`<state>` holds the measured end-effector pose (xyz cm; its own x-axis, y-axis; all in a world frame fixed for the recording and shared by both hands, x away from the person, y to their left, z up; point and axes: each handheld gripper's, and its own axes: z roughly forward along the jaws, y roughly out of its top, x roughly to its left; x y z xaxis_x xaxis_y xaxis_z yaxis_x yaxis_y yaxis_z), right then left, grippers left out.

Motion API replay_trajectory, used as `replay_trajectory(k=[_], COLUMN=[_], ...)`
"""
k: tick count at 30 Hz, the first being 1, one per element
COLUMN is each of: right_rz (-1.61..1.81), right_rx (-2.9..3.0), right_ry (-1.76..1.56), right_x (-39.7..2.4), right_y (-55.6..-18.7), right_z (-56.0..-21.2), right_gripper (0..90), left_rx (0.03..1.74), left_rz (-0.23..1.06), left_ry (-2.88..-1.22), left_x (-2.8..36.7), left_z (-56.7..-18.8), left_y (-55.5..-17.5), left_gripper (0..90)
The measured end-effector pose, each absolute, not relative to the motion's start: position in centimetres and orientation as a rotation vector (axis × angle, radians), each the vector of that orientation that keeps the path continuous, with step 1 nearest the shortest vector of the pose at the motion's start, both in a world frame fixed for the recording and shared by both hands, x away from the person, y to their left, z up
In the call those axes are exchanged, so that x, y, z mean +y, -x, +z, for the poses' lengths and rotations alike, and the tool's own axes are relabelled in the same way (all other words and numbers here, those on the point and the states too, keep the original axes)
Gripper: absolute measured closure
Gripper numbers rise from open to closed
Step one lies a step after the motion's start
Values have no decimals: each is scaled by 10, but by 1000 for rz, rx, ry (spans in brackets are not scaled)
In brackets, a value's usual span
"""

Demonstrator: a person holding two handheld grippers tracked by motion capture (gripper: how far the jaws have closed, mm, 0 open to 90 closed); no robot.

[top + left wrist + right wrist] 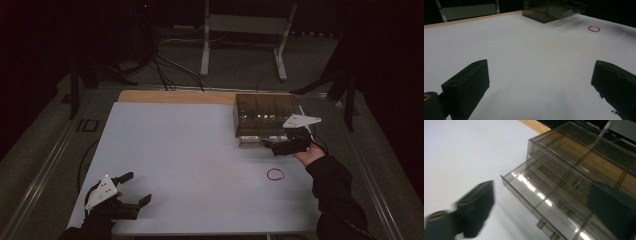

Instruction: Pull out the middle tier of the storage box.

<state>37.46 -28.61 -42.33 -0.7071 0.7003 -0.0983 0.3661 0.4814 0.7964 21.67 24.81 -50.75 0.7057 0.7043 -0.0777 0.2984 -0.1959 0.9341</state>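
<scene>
A: Start at the left. What is there?

B: The left gripper (pixel 134 189) sits low over the near left corner of the white table (pixel 190 150), held in a dark-sleeved hand. Its jaws stand wide apart with nothing between them; in the left gripper view they frame bare table.

A: And moving right?

B: The middle of the table is plain white. Farther right and toward the near side lies a red band (pixel 275 174), a small loop flat on the surface, well apart from both grippers. The left gripper view shows it too, far off at the upper right (pixel 594 29).

A: Then the box?

B: Yes, a smoky clear drawer box (pixel 266 113) stands at the far right of the table, close to the wooden strip along the back edge. Its bottom drawer (pixel 541 202) is pulled partway out toward the person, and I see nothing in the drawer.

A: And the right gripper?

B: The right gripper (pixel 274 145) hovers just in front of that drawer, near its right end. Its jaws are spread wide and hold nothing. In the right gripper view one jaw hangs over the table, the other over the drawer. Whether a jaw touches the drawer front, I cannot tell; that view is blurred.
</scene>
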Motion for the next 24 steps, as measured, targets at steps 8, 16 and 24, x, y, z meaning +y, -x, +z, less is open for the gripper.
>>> replay_trajectory(k=[8, 16, 24], right_rz=[1168, 1204, 1216], right_rx=[2310, 2282, 2275], right_ry=[-906, -932, -942], right_x=[-274, -269, -265], right_y=[-354, -335, -318], right_z=[-426, -429, -438], right_gripper=[24, 24, 24], left_rx=[791, 789, 791], left_rz=[450, 448, 450], left_ry=[-1782, -1783, -1782], left_x=[248, 248, 248], left_z=[-507, -507, -506], left_y=[-217, -217, -217], left_gripper=[33, 33, 33])
